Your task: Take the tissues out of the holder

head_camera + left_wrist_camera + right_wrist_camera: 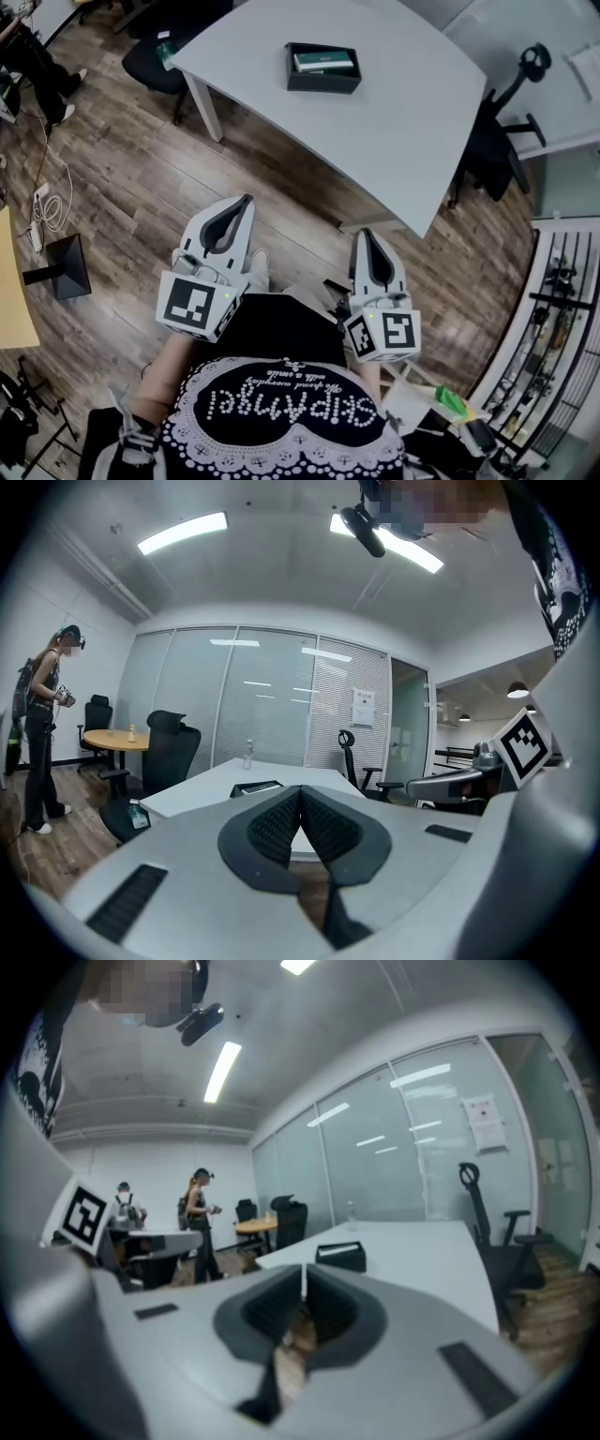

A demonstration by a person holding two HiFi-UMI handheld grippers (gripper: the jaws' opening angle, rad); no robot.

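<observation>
A black tissue holder (323, 67) sits on the white table (394, 122), far ahead of me, with a green-and-white tissue pack (324, 62) lying in it. The holder (255, 787) shows small beyond the jaws in the left gripper view, and as a dark box (340, 1256) in the right gripper view. My left gripper (246, 201) hangs over the wooden floor, short of the table, jaws shut on nothing. My right gripper (364, 232) is level with it near the table's front corner, also shut and empty.
Black office chairs stand at the table's left end (150, 58) and right side (497, 141). A metal rack (553, 319) fills the right edge. A person (42, 733) stands at the left by a round wooden table (114, 739). A cable (52, 202) lies on the floor.
</observation>
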